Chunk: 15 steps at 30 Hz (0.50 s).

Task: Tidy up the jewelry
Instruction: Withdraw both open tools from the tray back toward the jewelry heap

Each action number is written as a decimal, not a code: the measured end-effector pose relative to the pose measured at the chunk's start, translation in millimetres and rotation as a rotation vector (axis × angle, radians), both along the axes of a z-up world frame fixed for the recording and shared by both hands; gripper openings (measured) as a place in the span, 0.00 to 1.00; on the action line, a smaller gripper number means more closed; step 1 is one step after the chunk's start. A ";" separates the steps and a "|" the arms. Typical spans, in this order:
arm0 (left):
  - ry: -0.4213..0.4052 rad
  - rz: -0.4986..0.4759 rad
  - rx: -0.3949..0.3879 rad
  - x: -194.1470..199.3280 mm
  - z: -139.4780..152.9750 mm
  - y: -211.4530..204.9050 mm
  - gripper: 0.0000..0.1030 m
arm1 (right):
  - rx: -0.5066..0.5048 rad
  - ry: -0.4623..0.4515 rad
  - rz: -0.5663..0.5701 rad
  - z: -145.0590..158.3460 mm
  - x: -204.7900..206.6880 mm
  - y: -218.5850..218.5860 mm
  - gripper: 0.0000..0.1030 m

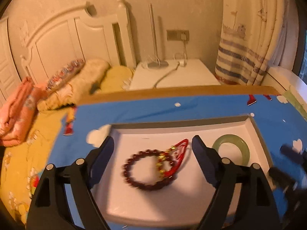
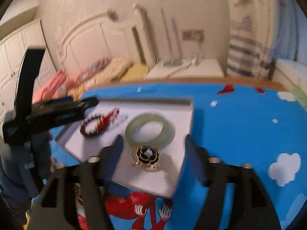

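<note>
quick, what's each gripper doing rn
Left gripper: open, holding nothing, over the bead bracelet.
Right gripper: open, holding nothing, fingers either side of the flower brooch.

We see a white tray on a bright blue cloth patterned with white clouds and red figures. In the tray lie a dark red bead bracelet with gold charms, a pale green bangle and a black-and-gold flower brooch.

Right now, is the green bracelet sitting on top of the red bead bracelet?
No, the green bracelet lies on the white tray apart from the red bead bracelet, with bare tray between them.
</note>
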State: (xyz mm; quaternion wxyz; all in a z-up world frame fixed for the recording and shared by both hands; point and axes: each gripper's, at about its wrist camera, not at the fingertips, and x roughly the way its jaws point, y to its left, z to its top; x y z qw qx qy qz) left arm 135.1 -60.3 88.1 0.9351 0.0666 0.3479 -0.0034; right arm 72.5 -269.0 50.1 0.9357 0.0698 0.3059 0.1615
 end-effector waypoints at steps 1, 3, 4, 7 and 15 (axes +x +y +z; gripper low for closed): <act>-0.022 0.009 0.016 -7.3 6.2 2.8 0.87 | -0.002 -0.019 0.006 4.8 -4.4 0.3 0.64; -0.082 0.045 0.083 -29.8 18.7 12.2 0.94 | -0.030 -0.063 0.011 13.8 -17.3 5.5 0.64; -0.101 0.058 0.119 -42.3 22.4 19.3 0.95 | -0.037 -0.072 0.016 16.4 -22.0 8.3 0.64; -0.101 0.095 0.144 -67.1 26.6 39.0 0.96 | -0.054 -0.077 0.017 17.4 -32.5 13.6 0.64; 0.004 0.191 0.047 -143.2 -12.4 104.6 0.98 | -0.079 -0.011 0.025 -3.0 -60.5 14.7 0.64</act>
